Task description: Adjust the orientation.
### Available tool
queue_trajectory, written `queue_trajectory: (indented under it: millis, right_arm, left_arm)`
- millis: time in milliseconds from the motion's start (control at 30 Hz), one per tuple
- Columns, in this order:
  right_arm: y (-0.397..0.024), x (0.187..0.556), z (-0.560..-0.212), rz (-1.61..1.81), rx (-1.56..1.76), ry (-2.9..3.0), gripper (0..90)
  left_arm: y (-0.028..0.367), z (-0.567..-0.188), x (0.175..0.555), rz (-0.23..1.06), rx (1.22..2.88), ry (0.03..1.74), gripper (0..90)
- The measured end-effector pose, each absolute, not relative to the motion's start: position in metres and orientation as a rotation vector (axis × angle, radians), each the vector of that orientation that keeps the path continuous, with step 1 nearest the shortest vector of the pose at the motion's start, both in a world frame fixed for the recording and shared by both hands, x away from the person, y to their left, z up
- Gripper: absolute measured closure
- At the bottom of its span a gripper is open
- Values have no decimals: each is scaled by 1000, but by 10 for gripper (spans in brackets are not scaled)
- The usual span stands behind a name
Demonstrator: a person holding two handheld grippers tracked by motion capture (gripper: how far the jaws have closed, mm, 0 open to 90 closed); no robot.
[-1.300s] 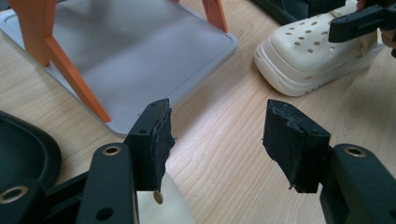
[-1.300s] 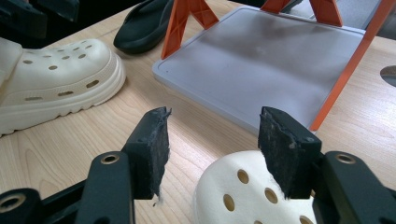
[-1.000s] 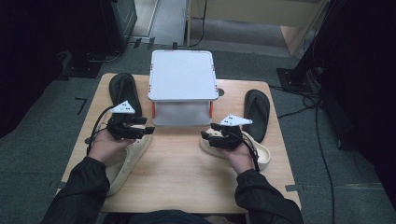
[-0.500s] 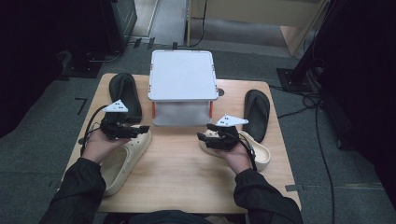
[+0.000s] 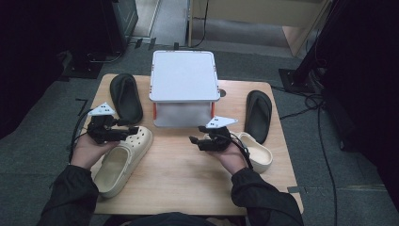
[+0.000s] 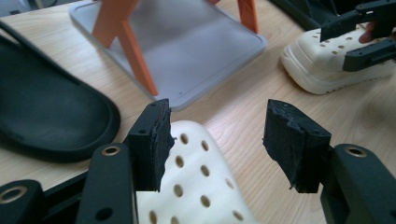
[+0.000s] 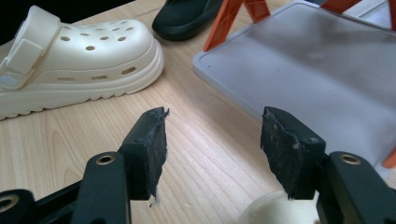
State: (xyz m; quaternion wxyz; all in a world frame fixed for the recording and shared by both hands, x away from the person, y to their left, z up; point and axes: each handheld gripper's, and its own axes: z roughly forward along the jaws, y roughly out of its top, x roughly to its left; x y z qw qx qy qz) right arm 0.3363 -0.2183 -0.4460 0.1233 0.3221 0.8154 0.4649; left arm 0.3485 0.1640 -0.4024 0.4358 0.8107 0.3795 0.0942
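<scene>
Two cream clogs lie on the wooden table. The left clog (image 5: 123, 159) is under my left gripper (image 5: 133, 131), whose open jaws hover over its perforated toe (image 6: 196, 186) with nothing between them (image 6: 217, 140). The right clog (image 5: 256, 151) lies behind my right gripper (image 5: 193, 140), which points left over bare wood, open and empty (image 7: 212, 149). The right gripper view looks across at the left clog (image 7: 79, 60). The left gripper view shows the right clog (image 6: 327, 65) farther off.
A grey two-shelf rack (image 5: 183, 75) on orange legs stands at the table's back middle, its lower shelf (image 6: 187, 51) close ahead of both grippers. A black slipper (image 5: 126, 96) lies left of it and a black flip-flop (image 5: 259, 115) right of it.
Both grippers have drifted to the left: the left one back over the left clog's toe, the right one away from the right clog. Both stayed open.
</scene>
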Motion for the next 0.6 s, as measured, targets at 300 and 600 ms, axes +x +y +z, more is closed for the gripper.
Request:
queue_trajectory:
  millis: [300,600]
  right_arm:
    - [-210,336,-448,1359,916,2403,416]
    - [-207,339,-448,1363,911,2407,416]
  left_arm:
    - [181,-403,340,241,2017,975,404]
    - [190,-415,316,204,2049,958,392]
